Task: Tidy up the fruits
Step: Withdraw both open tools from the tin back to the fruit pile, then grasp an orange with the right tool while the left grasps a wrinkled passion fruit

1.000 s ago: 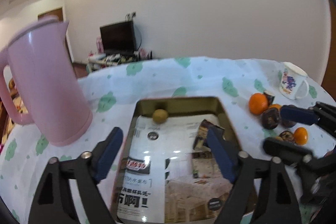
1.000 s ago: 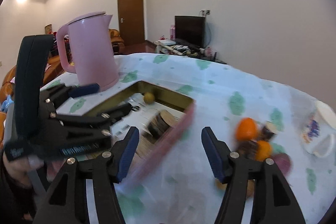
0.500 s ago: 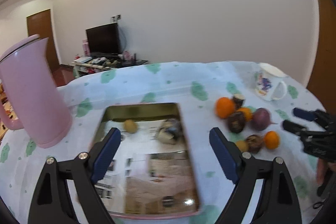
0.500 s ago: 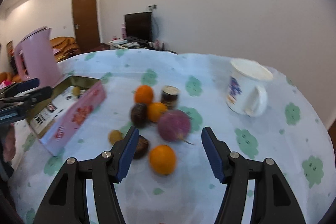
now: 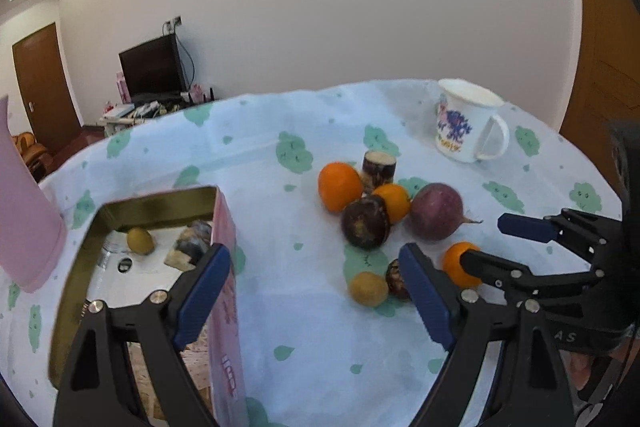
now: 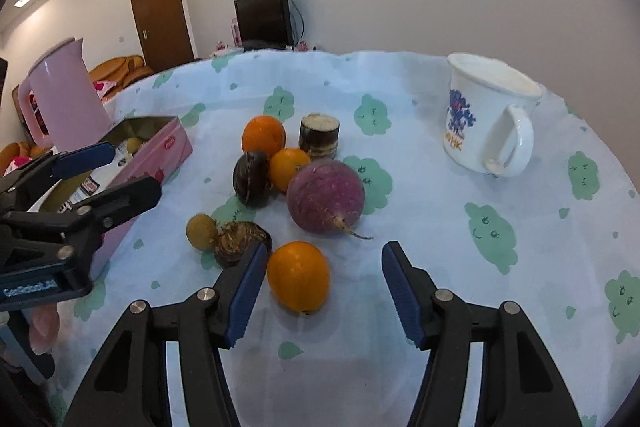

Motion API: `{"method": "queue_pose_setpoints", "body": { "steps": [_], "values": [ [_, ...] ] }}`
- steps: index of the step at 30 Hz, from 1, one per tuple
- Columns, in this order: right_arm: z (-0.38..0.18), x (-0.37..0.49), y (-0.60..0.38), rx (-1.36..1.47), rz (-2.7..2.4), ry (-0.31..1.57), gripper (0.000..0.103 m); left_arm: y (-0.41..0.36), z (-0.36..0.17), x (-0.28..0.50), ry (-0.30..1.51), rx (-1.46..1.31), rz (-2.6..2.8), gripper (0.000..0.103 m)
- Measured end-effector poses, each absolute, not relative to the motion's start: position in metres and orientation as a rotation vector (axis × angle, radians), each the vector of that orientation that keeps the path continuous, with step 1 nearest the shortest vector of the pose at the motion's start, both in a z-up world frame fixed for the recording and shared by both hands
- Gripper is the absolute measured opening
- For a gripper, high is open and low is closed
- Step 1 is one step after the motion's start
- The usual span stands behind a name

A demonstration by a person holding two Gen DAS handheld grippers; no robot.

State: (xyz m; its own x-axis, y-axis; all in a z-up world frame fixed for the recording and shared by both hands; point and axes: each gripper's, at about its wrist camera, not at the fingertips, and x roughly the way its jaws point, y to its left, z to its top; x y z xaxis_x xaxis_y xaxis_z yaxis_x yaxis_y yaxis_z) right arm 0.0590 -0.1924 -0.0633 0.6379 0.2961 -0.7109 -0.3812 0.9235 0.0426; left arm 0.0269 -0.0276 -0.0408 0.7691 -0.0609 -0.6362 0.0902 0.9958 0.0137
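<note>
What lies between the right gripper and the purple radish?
In the right wrist view, a small orange fruit lies between the open right gripper and the purple radish, slightly left.

The right hand-held gripper (image 6: 322, 291) hangs over the cloth-covered tabletop (image 6: 440, 227), with a small orange citrus fruit (image 6: 298, 275) between its fingers, close to the left one. Just ahead lies a round purple radish (image 6: 325, 197); a white printed mug (image 6: 486, 119) stands farther ahead to the right. Left of the gripper sits an open pink rectangular tin (image 6: 154, 151), a pink plastic kettle (image 6: 66, 99) behind it.
</note>
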Motion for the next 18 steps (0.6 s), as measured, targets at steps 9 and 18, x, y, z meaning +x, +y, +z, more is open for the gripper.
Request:
{"method": "queue_pose_setpoints", "body": {
  "steps": [9, 18],
  "values": [
    [-0.081, 0.068, -0.184, -0.111, 0.414, 0.862, 0.043, -0.034, -0.051, 0.031, 0.720, 0.051, -0.112, 0.088],
    [-0.071, 0.063, -0.205, -0.011, 0.386, 0.804, 0.036, -0.059, -0.053, 0.027, 0.732, 0.118, -0.186, 0.070]
  ]
}}
